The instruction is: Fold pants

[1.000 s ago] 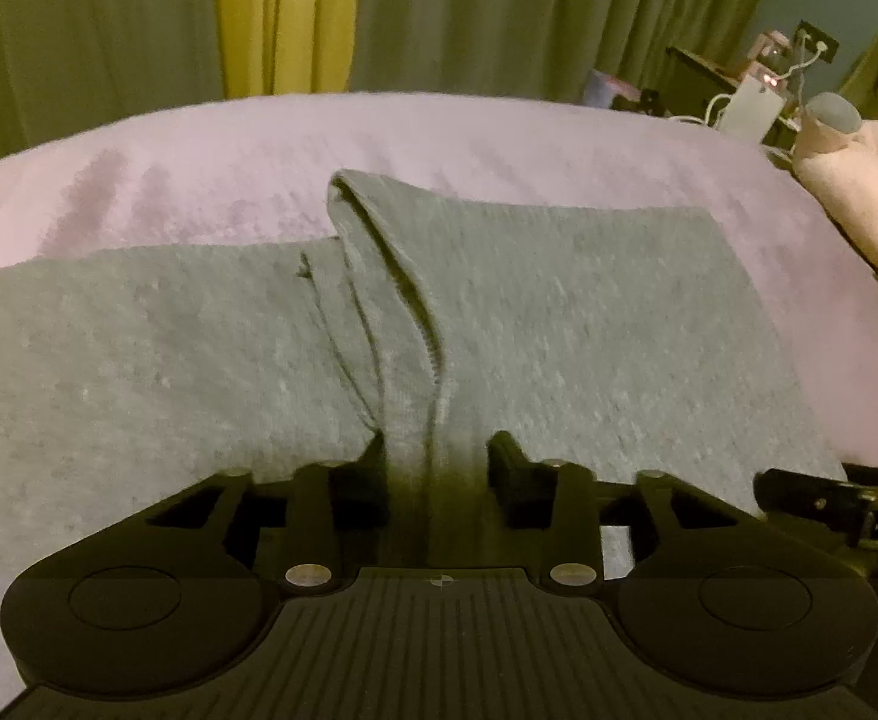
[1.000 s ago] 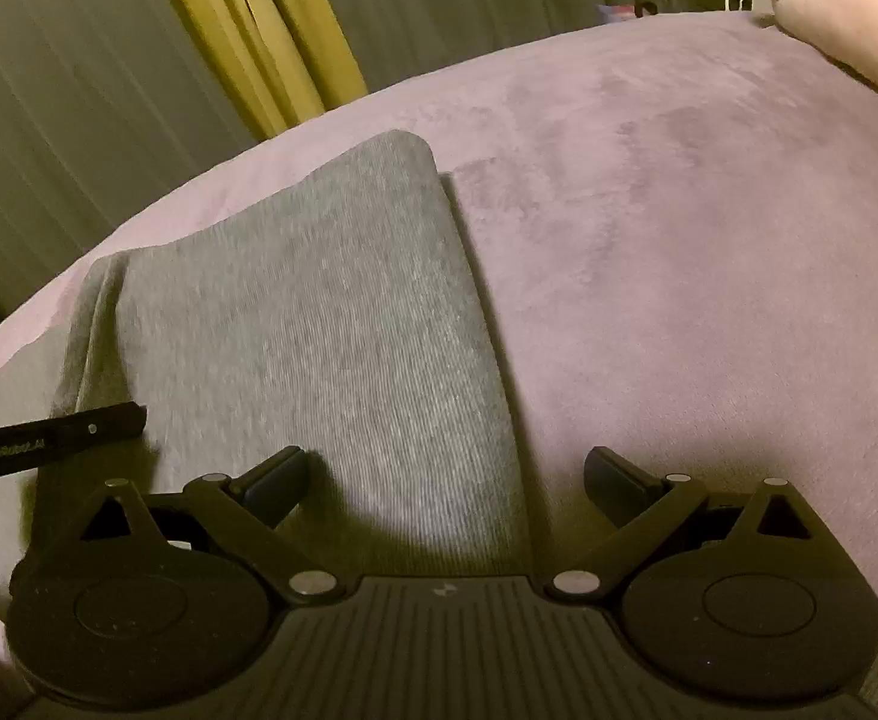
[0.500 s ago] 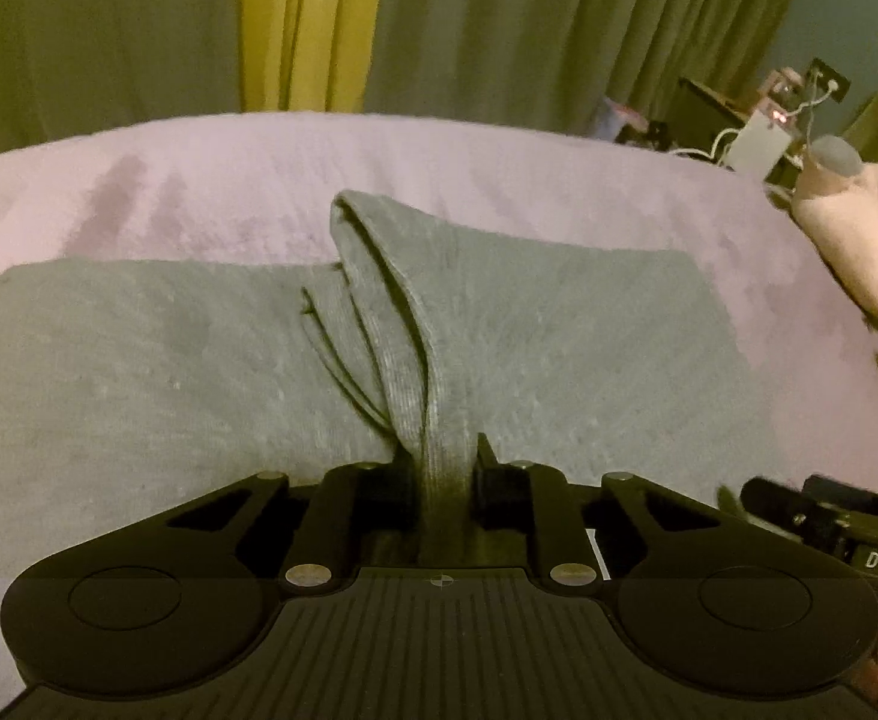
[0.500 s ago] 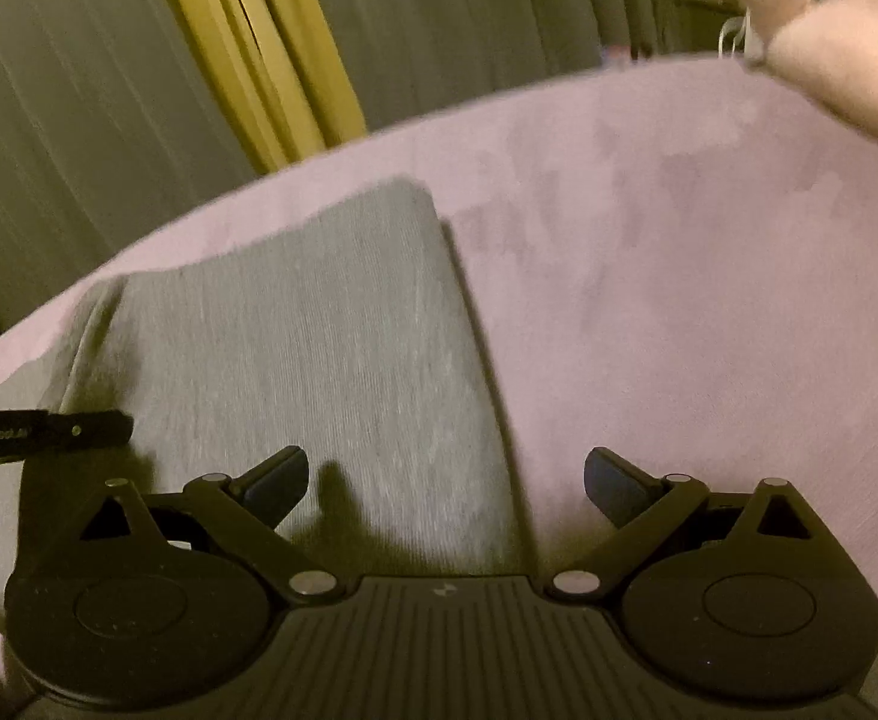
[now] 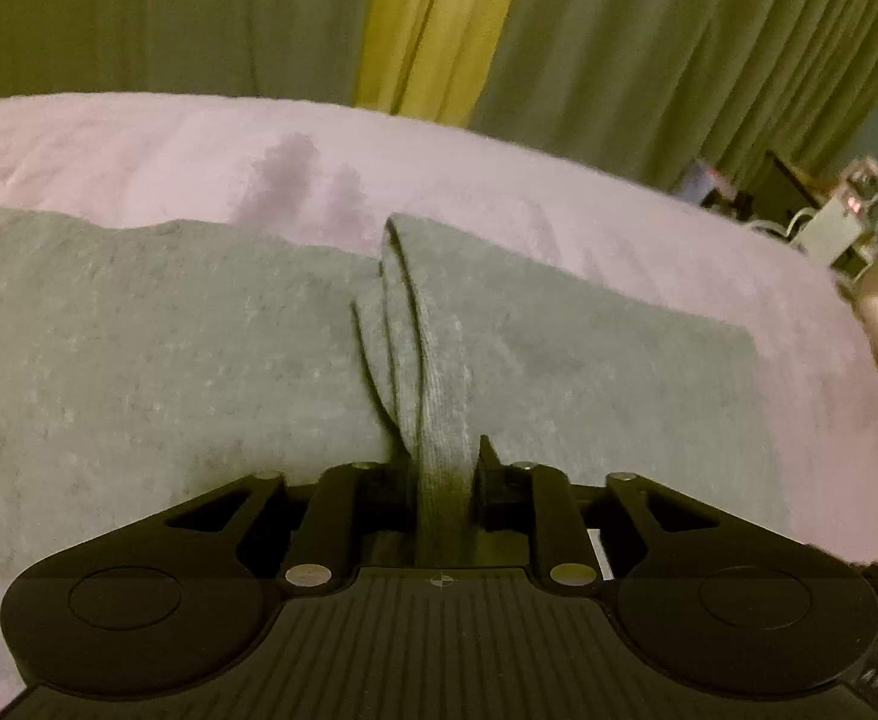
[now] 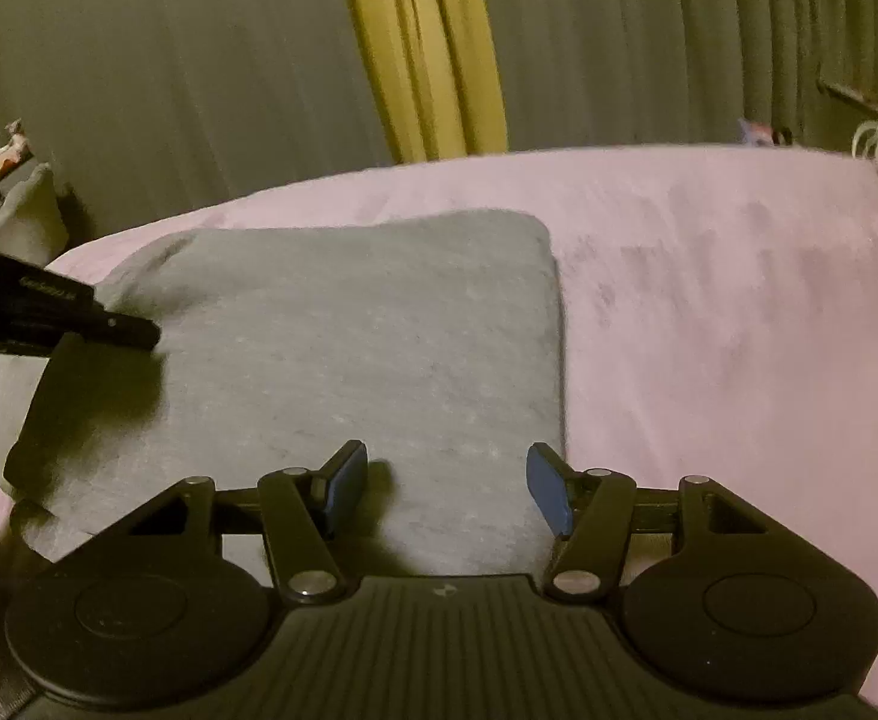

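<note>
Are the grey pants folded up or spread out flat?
Partly folded. The grey pants lie on the pink blanket, with layered edges bunched into a ridge that the left gripper pinches.

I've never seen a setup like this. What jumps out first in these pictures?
The grey pants spread across a pink blanket, in front of green curtains. The left claw pinches a raised ridge of the cloth, while the right claw, with blue pads, stands open near the pants' edge.
</note>
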Available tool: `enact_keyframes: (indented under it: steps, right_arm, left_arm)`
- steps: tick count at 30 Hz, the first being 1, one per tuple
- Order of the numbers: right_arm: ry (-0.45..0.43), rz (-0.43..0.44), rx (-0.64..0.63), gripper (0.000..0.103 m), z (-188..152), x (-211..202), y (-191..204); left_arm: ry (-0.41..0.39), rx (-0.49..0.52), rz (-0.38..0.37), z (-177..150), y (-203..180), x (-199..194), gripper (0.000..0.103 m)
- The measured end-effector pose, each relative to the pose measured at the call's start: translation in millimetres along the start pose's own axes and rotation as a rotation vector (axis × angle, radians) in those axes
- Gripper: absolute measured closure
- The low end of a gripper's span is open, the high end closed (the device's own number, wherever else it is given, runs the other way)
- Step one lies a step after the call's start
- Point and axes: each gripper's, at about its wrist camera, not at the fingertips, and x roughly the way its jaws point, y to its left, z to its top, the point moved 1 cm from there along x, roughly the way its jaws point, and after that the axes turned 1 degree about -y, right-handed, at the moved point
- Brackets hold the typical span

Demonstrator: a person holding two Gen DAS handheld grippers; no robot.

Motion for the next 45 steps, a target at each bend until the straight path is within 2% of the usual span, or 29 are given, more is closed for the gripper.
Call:
enact_keyframes:
  steps: [1,3,5,7,10,13,15,17,19,21,23,24,25,27,29,31,33,38,40,43,45]
  right_arm:
    - [0.02,-0.001,0.016,0.042,0,3,-3]
    - [0.047,-0.014,0.035,0.041,0,8,-6]
    - [0.042,-0.025,0.044,0.041,0,8,-6]
    - [0.001,-0.02,0.041,0.041,0,-1,-3]
    - [-0.06,-0.021,0.03,0.039,-1,-9,0]
    - [-0.031,-0.022,0.012,0.035,-6,-2,8]
    - [0.033,-0.015,-0.049,0.029,-9,9,20]
    - [0.067,-0.053,-0.163,0.026,-15,12,39]
    - [0.076,-0.06,-0.217,0.025,-19,9,50]
    - [0.056,-0.041,-0.207,0.025,-19,3,51]
    - [0.007,0.016,-0.159,0.024,-17,-5,46]
    - [-0.015,0.026,-0.144,0.022,-16,-7,45]
    - [-0.033,0.016,-0.143,0.015,-16,-7,45]
    - [0.011,-0.005,-0.177,0.006,-19,2,50]
    - [0.125,-0.033,-0.239,0.004,-28,22,57]
    - [0.108,-0.052,-0.264,0.004,-27,25,60]
    - [0.109,-0.041,-0.228,0.004,-27,25,57]
    - [0.098,-0.024,-0.191,0.004,-26,26,51]
    - [0.092,-0.037,-0.202,0.004,-28,27,57]
    - [0.079,-0.038,-0.195,0.004,-28,21,56]
    - [0.076,-0.034,-0.184,0.004,-27,24,53]
  left_arm:
    - [0.021,0.018,0.041,-2,-2,6,0.059]
    - [0.043,0.041,0.073,-4,-6,9,0.058]
    - [0.02,0.051,0.077,-5,-10,0,0.051]
    - [-0.014,0.064,0.094,-6,-11,-11,0.029]
    - [-0.066,0.069,0.135,-6,-8,-29,0.019]
    - [-0.093,0.043,0.154,-5,-1,-43,0.012]
    - [-0.112,0.007,0.162,-4,9,-52,0.009]
    - [-0.128,-0.048,0.17,-3,23,-63,0.009]
    - [-0.15,-0.108,0.163,-2,38,-75,0.008]
    - [-0.174,-0.176,0.163,-1,58,-89,0.008]
    - [-0.186,-0.236,0.171,-1,77,-98,0.008]
    - [-0.192,-0.261,0.18,-1,87,-102,0.008]
    - [-0.201,-0.289,0.195,-2,97,-106,0.008]
    - [-0.215,-0.34,0.22,-3,118,-113,0.008]
    - [-0.235,-0.391,0.252,-5,142,-123,0.008]
    - [-0.25,-0.432,0.272,-9,167,-130,0.007]
    - [-0.238,-0.477,0.276,-15,196,-133,0.007]
    - [-0.226,-0.641,0.202,-34,250,-134,0.007]
    - [-0.222,-0.66,0.154,-38,264,-131,0.007]
    - [-0.225,-0.69,0.158,-39,276,-124,0.007]
    - [-0.219,-0.7,0.135,-38,282,-119,0.007]
